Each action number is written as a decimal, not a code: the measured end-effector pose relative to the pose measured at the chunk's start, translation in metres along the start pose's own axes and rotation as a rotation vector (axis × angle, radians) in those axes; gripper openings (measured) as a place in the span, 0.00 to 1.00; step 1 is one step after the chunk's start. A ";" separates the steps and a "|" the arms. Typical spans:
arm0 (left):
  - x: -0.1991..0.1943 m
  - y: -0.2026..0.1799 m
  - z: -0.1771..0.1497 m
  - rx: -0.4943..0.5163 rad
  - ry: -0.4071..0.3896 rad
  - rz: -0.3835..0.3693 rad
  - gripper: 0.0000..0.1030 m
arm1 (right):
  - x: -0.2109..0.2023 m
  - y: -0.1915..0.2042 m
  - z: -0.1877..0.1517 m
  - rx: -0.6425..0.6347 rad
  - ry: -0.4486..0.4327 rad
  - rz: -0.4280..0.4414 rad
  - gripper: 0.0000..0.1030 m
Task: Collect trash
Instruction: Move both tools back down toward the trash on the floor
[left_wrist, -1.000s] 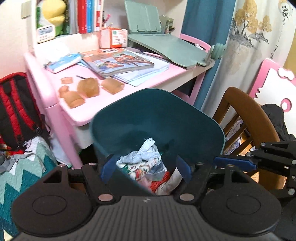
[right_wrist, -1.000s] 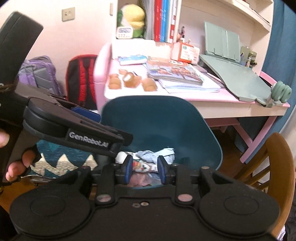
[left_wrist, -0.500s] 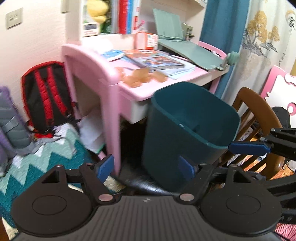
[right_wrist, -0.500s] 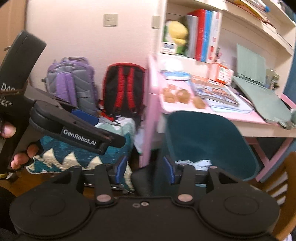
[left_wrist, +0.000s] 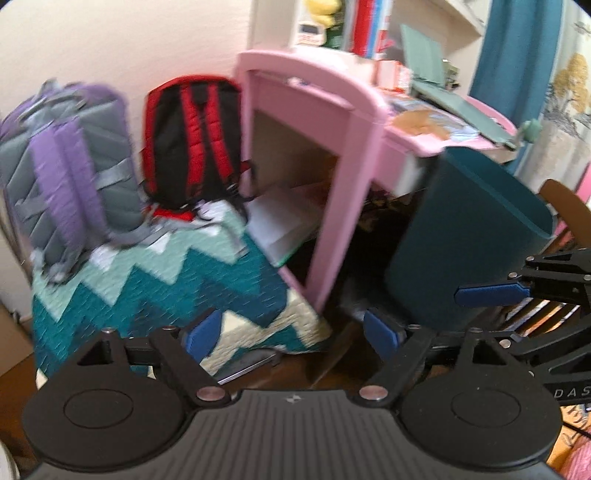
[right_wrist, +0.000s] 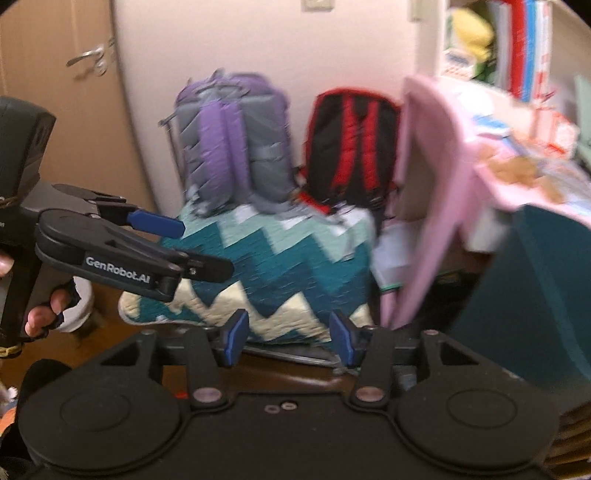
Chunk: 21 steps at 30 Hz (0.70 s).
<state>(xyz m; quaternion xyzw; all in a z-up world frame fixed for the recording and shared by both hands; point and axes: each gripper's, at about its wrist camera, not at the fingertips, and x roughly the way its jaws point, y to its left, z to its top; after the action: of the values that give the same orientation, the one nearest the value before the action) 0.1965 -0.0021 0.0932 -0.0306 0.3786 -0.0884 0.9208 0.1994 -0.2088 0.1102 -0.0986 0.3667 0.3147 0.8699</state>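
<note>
— Our left gripper and right gripper have just been opening; both gape, carrying nothing. Where's the bin?
— The teal bin stands beside the pink desk; swinging blind, we risk toppling it

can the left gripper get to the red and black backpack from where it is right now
Probably not straight away. The left gripper is open and empty, but the zigzag quilt lies heaped between it and the red and black backpack; it would need to pass over that.
</note>
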 end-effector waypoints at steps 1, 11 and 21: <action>0.003 0.011 -0.008 -0.009 0.003 0.005 0.89 | 0.010 0.006 -0.002 0.000 0.009 0.021 0.48; 0.066 0.129 -0.090 -0.181 0.135 0.071 0.98 | 0.148 0.049 -0.040 0.018 0.180 0.148 0.49; 0.161 0.227 -0.180 -0.250 0.349 0.202 0.98 | 0.288 0.079 -0.108 -0.029 0.349 0.194 0.49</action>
<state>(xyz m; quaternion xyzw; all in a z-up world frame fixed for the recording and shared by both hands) 0.2139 0.1926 -0.1747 -0.0903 0.5412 0.0479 0.8346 0.2419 -0.0532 -0.1638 -0.1286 0.5153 0.3803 0.7572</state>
